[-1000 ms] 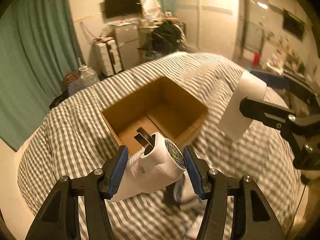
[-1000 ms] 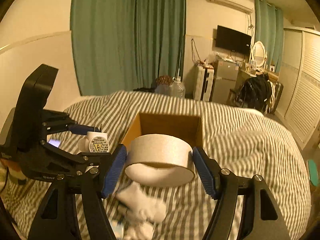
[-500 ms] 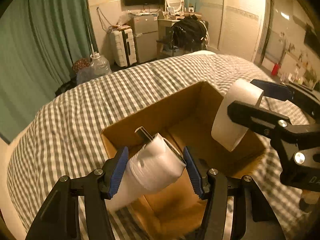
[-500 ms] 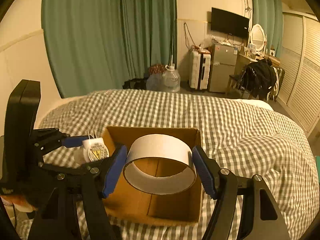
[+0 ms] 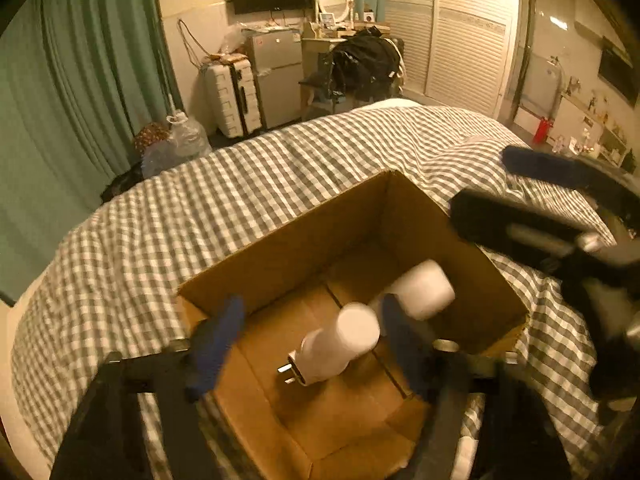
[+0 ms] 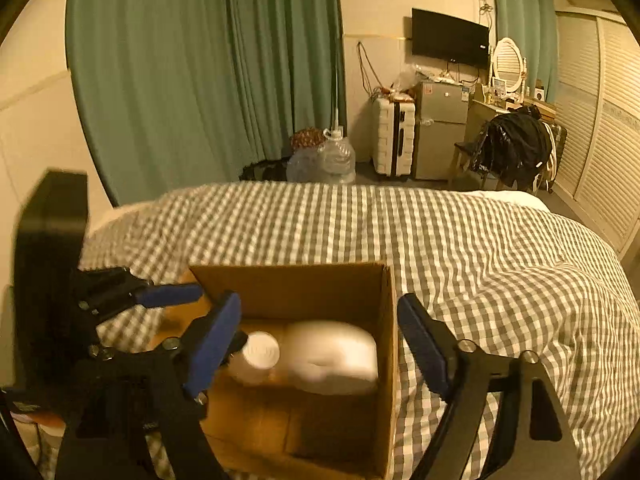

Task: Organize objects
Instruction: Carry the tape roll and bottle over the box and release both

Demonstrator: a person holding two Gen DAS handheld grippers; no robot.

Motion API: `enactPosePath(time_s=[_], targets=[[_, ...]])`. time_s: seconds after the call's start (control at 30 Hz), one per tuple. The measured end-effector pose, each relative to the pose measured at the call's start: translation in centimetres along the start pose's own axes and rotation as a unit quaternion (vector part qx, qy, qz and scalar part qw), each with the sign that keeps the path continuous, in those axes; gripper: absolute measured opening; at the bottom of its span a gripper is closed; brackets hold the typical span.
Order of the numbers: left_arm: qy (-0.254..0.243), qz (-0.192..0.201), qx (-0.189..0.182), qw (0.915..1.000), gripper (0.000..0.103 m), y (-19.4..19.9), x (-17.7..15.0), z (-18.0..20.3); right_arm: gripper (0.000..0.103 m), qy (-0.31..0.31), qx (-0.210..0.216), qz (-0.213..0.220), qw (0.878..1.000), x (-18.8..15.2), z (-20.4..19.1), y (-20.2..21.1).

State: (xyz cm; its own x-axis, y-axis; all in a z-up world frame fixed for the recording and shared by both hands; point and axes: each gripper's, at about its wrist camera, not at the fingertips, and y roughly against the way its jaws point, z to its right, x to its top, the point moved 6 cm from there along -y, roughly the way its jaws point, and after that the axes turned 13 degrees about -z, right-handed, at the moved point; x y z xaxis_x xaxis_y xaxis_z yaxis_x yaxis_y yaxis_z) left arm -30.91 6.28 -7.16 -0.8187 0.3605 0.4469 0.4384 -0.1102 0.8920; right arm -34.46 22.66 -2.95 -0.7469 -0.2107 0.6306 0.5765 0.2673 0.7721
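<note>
An open cardboard box [image 5: 288,248] [image 6: 388,320] sits on the checked bed. Inside it lie a white plug adapter [image 5: 336,344] [image 6: 258,358] and a white tape roll [image 5: 422,290] [image 6: 332,356], both blurred. My left gripper [image 5: 308,340] is open and empty over the box's near side; it also shows in the right wrist view [image 6: 168,296]. My right gripper [image 6: 320,340] is open and empty above the box; it appears at the right of the left wrist view [image 5: 520,196].
The grey-and-white checked bedspread [image 5: 240,192] [image 6: 500,264] surrounds the box. Beyond the bed stand green curtains [image 6: 200,80], water jugs [image 6: 332,158], a white suitcase [image 5: 232,96], a small fridge [image 5: 276,76] and a chair with dark clothes [image 6: 512,148].
Both grippers have opened. The adapter has left my left gripper and the tape roll has left my right gripper; both now lie in the box.
</note>
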Motion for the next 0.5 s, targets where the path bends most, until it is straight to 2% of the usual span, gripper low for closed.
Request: enactPosePath(time_s=[0.1, 0.2, 0.3, 0.4, 0.5], targets=[[0.003, 0.010, 0.014, 0.9998, 0.084, 2.3, -0.5, 0.0, 0.093, -0.004, -0.003, 0.013, 1.000, 0.4, 0.1, 2.4], [0.014, 0.017, 0.026, 0.9994, 0.087, 5.3, -1.1, -0.5, 0.094, -0.003, -0.011, 0.029, 0.999, 0.3, -0.2, 5.9], [0.018, 0.042, 0.037, 0.9983, 0.096, 9.0, -1.9, -0.6, 0.096, -0.003, -0.021, 0.045, 0.999, 0.2, -0.6, 9.1], [0.017, 0.071, 0.050, 0.9961, 0.097, 13.1, -3.0, -0.4, 0.096, 0.005, -0.032, 0.065, 0.997, -0.1, -1.5, 13.5], [0.028, 0.082, 0.059, 0.9944, 0.097, 16.0, -4.5, -0.5, 0.096, 0.018, -0.034, 0.074, 0.996, -0.1, -2.1, 16.8]])
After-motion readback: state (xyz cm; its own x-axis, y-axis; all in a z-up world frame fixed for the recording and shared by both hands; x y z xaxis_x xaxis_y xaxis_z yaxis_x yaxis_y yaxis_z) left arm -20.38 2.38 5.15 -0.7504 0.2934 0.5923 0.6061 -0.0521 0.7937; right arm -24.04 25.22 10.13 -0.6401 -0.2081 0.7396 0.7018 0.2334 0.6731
